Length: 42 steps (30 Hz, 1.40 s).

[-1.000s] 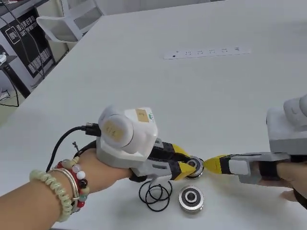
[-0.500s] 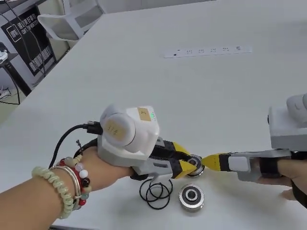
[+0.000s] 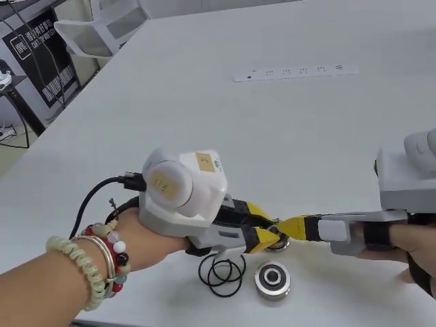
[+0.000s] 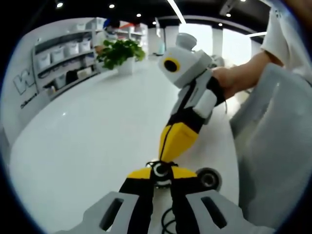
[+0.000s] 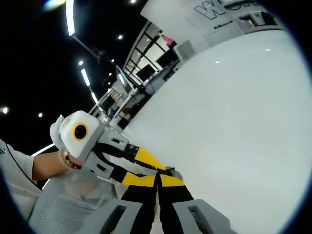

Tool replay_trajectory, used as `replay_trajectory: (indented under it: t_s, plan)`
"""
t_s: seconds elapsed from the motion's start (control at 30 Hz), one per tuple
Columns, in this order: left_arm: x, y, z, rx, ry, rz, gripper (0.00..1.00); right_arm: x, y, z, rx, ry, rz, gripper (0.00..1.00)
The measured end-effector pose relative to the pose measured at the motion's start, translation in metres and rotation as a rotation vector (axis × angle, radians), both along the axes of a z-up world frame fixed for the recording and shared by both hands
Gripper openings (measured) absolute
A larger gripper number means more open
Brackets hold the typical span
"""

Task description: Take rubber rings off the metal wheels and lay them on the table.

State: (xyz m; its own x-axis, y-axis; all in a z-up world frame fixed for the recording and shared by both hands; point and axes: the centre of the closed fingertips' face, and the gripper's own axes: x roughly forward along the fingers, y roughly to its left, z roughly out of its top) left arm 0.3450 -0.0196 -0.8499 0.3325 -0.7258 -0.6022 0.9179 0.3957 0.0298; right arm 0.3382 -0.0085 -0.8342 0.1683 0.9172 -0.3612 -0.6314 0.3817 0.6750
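Two claws: the left claw [image 3: 268,236] and the right claw [image 3: 287,229]. Two metal wheels: a gripped wheel [image 3: 278,240] and a loose wheel [image 3: 272,278]. Rubber rings [image 3: 220,274] overlap, roughly three. One power strip [image 3: 295,71] lies on the counter [image 3: 204,122].

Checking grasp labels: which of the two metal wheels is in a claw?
The farther wheel, clamped in the left claw, with the right claw at it. The nearer wheel lies free beside loose rubber rings.
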Motion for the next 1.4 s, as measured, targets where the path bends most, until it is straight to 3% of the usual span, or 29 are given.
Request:
replay_trajectory:
  t_s: [0.07, 0.1, 0.13, 0.37, 0.5, 0.7, 0.77, 0.83, 0.97, 1.1, 1.27, 1.4]
  plan:
    - [0.000, 0.000, 0.000, -0.002, -0.002, -0.007, 0.13, -0.005, 0.006, 0.007, 0.041, -0.010, 0.045, 0.00]
    - [0.001, 0.000, 0.000, -0.003, -0.004, -0.012, 0.13, -0.003, 0.006, 0.006, 0.029, -0.003, 0.025, 0.00]
    - [0.001, 0.000, 0.000, -0.004, -0.004, -0.014, 0.13, -0.001, 0.004, 0.001, -0.008, -0.028, 0.023, 0.00]
    - [0.001, -0.002, 0.001, 0.006, 0.023, 0.007, 0.14, 0.005, -0.005, -0.002, -0.025, -0.004, -0.014, 0.00]
    - [-0.001, -0.002, 0.004, 0.036, 0.002, -0.017, 0.15, 0.006, -0.009, -0.003, -0.035, -0.012, -0.017, 0.00]
    - [-0.005, -0.001, 0.027, -0.022, 0.022, -0.013, 0.23, 0.006, -0.016, 0.003, -0.023, -0.015, -0.028, 0.00]
    - [-0.006, 0.003, 0.033, -0.023, 0.024, -0.011, 0.26, 0.007, -0.017, 0.008, -0.003, -0.018, -0.040, 0.00]
    - [0.004, 0.018, 0.046, -0.018, -0.021, 0.045, 0.28, 0.008, -0.018, 0.013, 0.012, -0.023, -0.048, 0.00]
    - [0.010, 0.038, 0.076, -0.086, -0.045, 0.134, 0.33, 0.009, -0.016, 0.020, 0.027, -0.037, -0.047, 0.00]
    - [-0.001, 0.061, 0.090, -0.095, -0.073, 0.162, 0.37, 0.008, -0.012, 0.025, 0.030, -0.045, -0.032, 0.00]
    - [-0.013, 0.097, 0.102, -0.096, -0.107, 0.256, 0.43, 0.005, -0.003, 0.032, 0.026, -0.062, 0.005, 0.00]
    - [-0.028, 0.118, 0.104, -0.073, -0.125, 0.290, 0.45, 0.005, 0.005, 0.036, 0.025, -0.073, 0.034, 0.00]
